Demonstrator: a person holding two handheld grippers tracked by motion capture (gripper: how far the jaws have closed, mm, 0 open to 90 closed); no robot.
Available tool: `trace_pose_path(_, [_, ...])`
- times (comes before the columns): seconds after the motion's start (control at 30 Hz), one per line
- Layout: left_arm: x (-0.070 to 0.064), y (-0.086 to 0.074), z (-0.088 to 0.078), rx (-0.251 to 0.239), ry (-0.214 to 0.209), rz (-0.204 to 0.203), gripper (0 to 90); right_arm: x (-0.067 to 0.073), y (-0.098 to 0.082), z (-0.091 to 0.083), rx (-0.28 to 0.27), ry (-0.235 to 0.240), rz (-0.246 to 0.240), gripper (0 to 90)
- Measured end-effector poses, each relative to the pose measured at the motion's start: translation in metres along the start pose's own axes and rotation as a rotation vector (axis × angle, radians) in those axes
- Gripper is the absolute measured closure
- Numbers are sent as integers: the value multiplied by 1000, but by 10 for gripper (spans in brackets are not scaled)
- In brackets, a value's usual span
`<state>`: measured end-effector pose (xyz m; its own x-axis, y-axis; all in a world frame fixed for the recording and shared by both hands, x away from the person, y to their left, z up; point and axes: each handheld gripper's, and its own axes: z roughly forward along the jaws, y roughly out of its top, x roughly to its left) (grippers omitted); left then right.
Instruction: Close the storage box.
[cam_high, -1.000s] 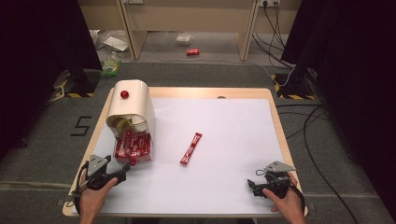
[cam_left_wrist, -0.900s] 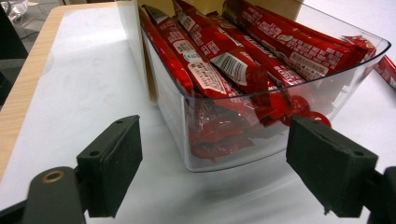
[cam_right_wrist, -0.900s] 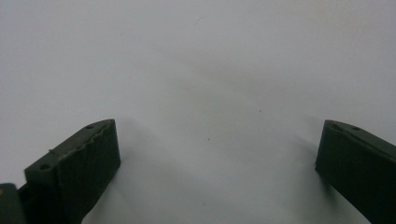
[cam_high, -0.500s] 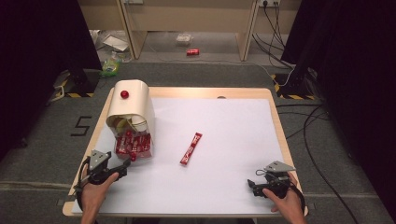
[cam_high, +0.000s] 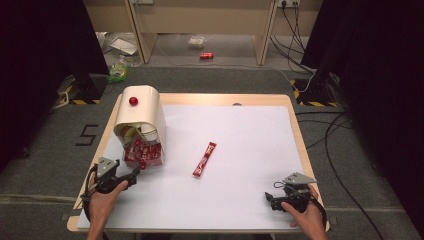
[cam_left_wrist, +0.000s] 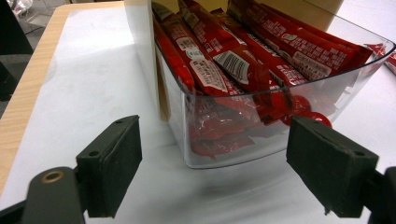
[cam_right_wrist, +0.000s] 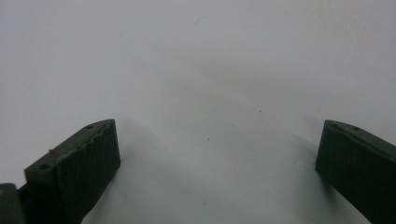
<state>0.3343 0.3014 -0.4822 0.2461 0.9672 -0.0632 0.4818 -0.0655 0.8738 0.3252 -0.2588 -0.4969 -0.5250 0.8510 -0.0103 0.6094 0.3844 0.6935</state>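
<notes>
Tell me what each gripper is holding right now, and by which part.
Nothing is held. The left gripper has its jaws open, just short of the clear tray of red bars. The right gripper has its jaws open over the bare white sheet.

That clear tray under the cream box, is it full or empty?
Full. The tray is packed with red bars stacked past its rim, as the left gripper view shows, under the box.

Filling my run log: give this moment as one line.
left tool: open, facing clear bin of red bars | right tool: open, empty | loose bar: mid-table
</notes>
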Motion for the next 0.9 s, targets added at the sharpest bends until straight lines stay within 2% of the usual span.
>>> trace_pose_path(0.9, [5, 2, 13, 17, 25, -1, 184, 0, 0, 0, 1, 0, 0, 3])
